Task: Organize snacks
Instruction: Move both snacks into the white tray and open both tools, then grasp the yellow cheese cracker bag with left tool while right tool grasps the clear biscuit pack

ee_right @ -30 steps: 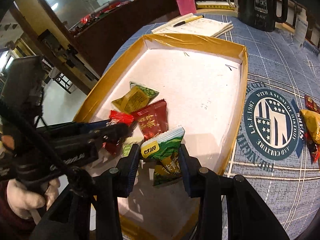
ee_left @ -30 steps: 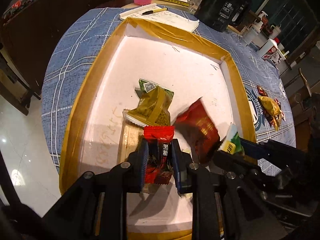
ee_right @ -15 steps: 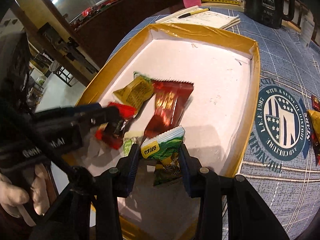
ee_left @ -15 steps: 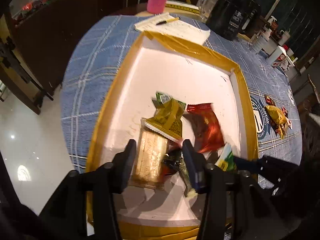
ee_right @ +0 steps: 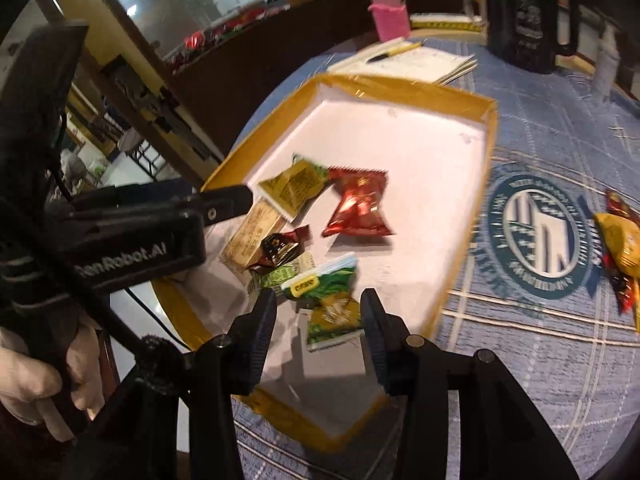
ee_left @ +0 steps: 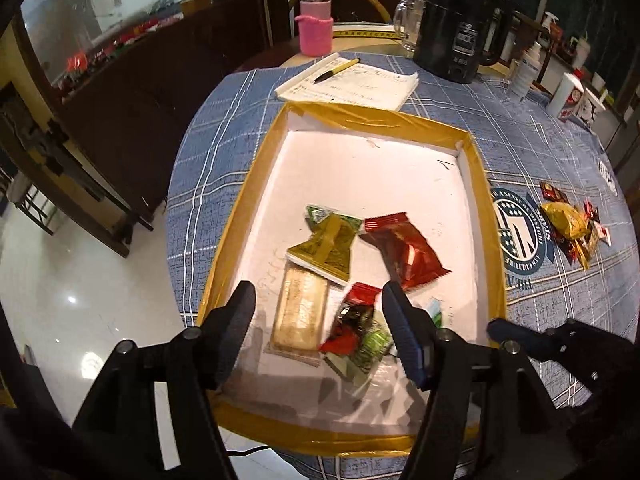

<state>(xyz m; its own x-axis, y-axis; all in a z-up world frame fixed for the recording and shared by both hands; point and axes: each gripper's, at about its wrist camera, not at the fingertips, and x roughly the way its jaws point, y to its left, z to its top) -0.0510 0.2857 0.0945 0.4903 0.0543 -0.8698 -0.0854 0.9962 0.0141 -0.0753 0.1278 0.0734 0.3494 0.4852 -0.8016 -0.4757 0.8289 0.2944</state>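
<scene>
1. Blue checked tablecloth (ee_left: 224,168) covers a round table; a white tray with yellow-taped rim (ee_left: 240,216) lies on it, and a dark wooden sideboard (ee_left: 132,92) stands behind

2. Beyond the tray's far edge sit a notepad (ee_left: 360,84) with a pen (ee_left: 336,70) on it, a pink-sleeved bottle (ee_left: 315,26), a glass mug (ee_left: 408,22) and a black kettle (ee_left: 456,28)

3. Inside the tray, toward its near half, lie several snacks: an olive-green packet (ee_left: 328,246) resting partly on a tan wafer bar (ee_left: 300,314); a dark red packet (ee_left: 404,252) just to their right; a small red and black candy (ee_left: 352,316) near the wafer bar, overlapping a green wrapper (ee_left: 372,344)

4. Left gripper (ee_left: 316,320) hovers over the tray's near end with its jaws spread wide and nothing between them; the wafer bar and the small candy appear in the gap below

5. Right gripper (ee_right: 318,320) is over the tray's near right corner, jaws apart; a green and white packet (ee_right: 328,304) sits between the fingers, but the blurred right wrist view does not show whether either finger touches it or whether it rests on the tray floor

6. Outside the tray, on the cloth to its right past a round printed emblem (ee_left: 520,240), lies a small heap of snacks with a gold packet (ee_left: 564,220) on top
</scene>
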